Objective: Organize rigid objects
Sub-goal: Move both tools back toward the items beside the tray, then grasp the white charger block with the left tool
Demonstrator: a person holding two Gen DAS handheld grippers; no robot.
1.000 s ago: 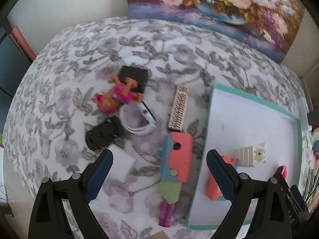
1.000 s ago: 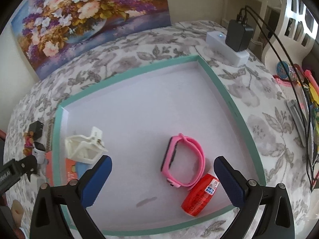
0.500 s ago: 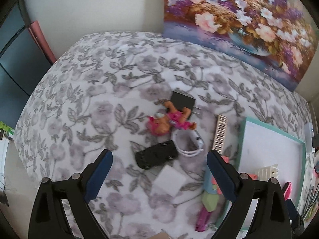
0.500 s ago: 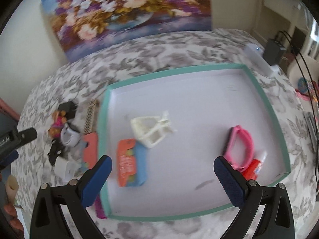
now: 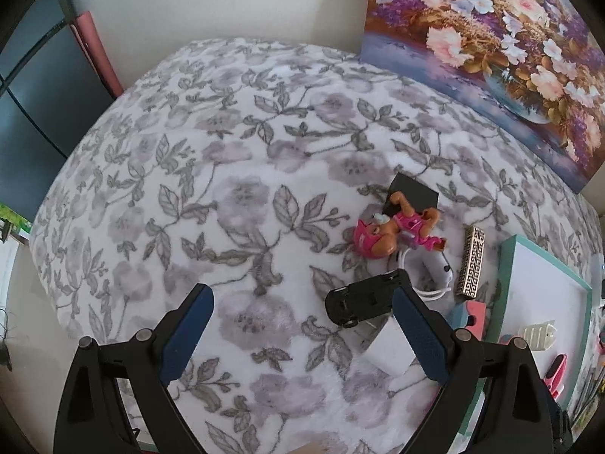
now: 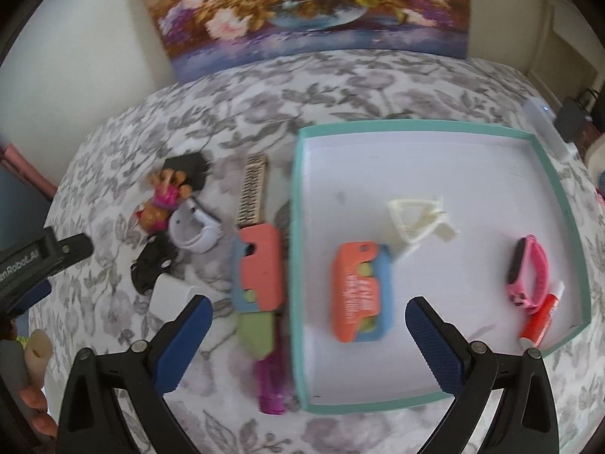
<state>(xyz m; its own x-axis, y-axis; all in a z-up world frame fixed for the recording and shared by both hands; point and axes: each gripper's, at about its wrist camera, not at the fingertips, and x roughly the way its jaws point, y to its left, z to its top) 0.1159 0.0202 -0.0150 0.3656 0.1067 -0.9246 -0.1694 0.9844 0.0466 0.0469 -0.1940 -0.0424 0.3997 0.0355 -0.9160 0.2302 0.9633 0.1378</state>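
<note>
The toy car lies left of the tray, which holds the watch.

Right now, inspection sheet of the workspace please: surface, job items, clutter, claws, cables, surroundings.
Surface: floral cloth, fully covering the top.
Tray: teal rim, white floor; holds orange-blue case, white clip, pink watch, red tube.
Still outside, left of tray: black car, doll, white band, black box, patterned bar, toy knife, white block.
Clutter: nothing seen beyond these.
Left claw: open, empty, car beside its right finger.
Right claw: open, empty, over the tray's near-left rim.
Cables: black charger at far right; cord unclear.
Surroundings: flower painting against wall.
</note>
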